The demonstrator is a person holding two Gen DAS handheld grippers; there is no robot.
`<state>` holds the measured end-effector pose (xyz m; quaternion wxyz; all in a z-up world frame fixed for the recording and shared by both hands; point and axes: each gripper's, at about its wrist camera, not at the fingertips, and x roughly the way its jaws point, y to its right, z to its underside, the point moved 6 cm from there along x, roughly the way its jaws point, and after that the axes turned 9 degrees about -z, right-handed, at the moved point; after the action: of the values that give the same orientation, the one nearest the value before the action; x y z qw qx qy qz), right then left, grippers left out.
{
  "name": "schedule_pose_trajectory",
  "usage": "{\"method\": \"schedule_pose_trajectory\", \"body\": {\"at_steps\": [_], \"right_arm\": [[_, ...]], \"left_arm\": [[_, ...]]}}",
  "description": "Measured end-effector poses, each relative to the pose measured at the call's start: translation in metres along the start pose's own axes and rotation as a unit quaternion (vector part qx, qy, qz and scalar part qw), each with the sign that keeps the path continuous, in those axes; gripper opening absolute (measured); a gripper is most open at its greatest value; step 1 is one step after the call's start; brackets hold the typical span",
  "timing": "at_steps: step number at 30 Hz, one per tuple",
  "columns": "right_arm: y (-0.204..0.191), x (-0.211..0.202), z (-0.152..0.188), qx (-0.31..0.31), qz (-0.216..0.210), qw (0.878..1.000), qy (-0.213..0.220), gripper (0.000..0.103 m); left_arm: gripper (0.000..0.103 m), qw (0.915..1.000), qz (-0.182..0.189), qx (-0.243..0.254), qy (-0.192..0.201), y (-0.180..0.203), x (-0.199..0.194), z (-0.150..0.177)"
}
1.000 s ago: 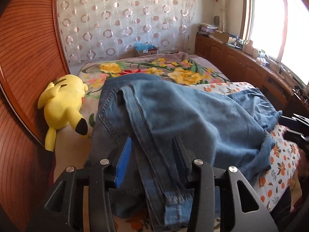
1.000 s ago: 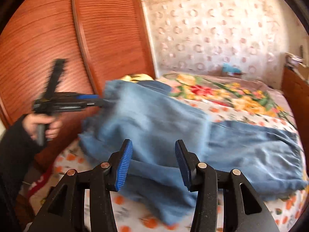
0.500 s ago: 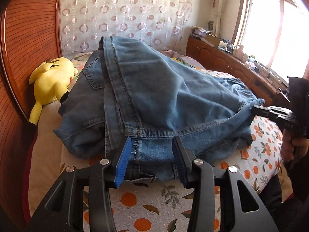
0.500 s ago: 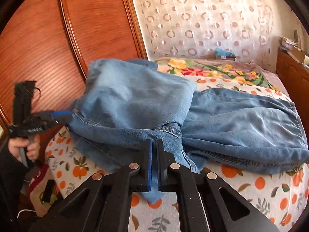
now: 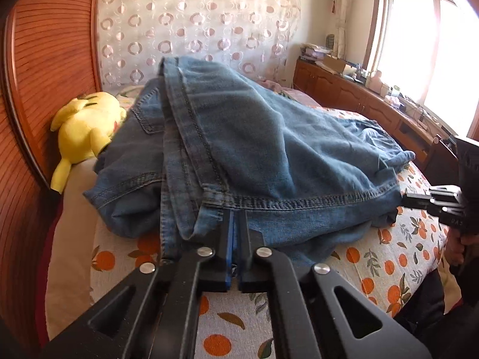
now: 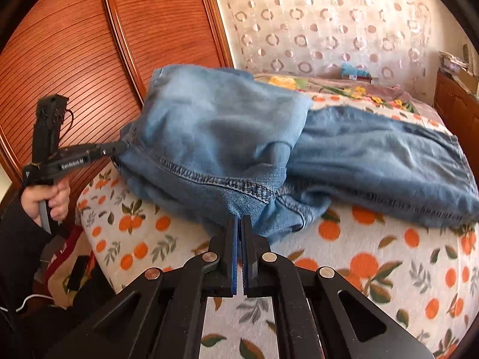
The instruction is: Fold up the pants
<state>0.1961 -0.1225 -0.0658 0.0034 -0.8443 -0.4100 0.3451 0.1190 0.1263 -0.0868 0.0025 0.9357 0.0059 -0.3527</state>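
Bed [image 5: 227, 323] with orange-print cover carries the pants [image 5: 269, 137] — blue jeans, already doubled over, bunched along the near edge. Yellow plush [image 5: 83, 128] far left by the wooden panel. Left tool [image 5: 235, 218] pressed together, pinching the near denim hem; right tool [image 6: 239, 224] likewise clamped on the hem at the other corner (both just closed on cloth). Risk: each pinch may catch only the top layer — lifting would then pull the fold apart, or the thin bite slips off the thick seam.
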Motion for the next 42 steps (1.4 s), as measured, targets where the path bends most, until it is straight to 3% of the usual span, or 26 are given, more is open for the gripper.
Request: {"method": "schedule_pose_trajectory", "body": {"at_steps": [6, 10, 14, 18, 22, 27, 31, 33, 35, 42], "right_arm": [[-0.001, -0.026, -0.007, 0.011, -0.01, 0.999, 0.039, 0.002], [0.001, -0.018, -0.002, 0.005, -0.003, 1.0, 0.02, 0.002], [0.001, -0.022, -0.004, 0.006, -0.001, 1.0, 0.026, 0.002], [-0.002, -0.022, -0.004, -0.001, 0.007, 1.0, 0.027, 0.002], [-0.003, -0.022, -0.002, -0.004, 0.007, 1.0, 0.027, 0.002], [-0.001, -0.018, 0.001, -0.001, 0.003, 1.0, 0.026, 0.002], [-0.002, -0.017, 0.002, -0.002, 0.001, 1.0, 0.025, 0.002], [-0.001, -0.015, 0.002, 0.0, 0.0, 1.0, 0.025, 0.002], [0.0, -0.014, 0.003, 0.001, -0.001, 1.0, 0.025, 0.002], [0.005, -0.012, 0.005, 0.006, -0.002, 1.0, 0.022, 0.002]], "left_arm": [[0.0, 0.9985, -0.018, -0.042, 0.032, -0.023, -0.026, -0.002], [0.001, 0.9986, -0.013, -0.041, 0.032, -0.024, -0.03, -0.002], [0.021, 0.9989, -0.003, -0.038, 0.027, -0.018, -0.028, -0.004], [0.029, 0.9995, 0.002, -0.025, 0.021, -0.008, -0.021, -0.002], [0.03, 0.9997, 0.008, -0.021, 0.007, 0.0, -0.004, 0.001], [0.03, 0.9997, -0.016, 0.0, -0.018, 0.004, 0.021, 0.009], [0.029, 0.9996, -0.022, 0.004, -0.018, 0.002, 0.023, 0.013], [0.011, 0.9994, -0.029, -0.001, -0.021, -0.001, 0.026, 0.015], [0.003, 0.9993, -0.018, -0.014, -0.028, -0.005, 0.03, 0.015], [0.0, 0.9997, -0.023, -0.005, 0.002, 0.003, 0.003, 0.012]]}}
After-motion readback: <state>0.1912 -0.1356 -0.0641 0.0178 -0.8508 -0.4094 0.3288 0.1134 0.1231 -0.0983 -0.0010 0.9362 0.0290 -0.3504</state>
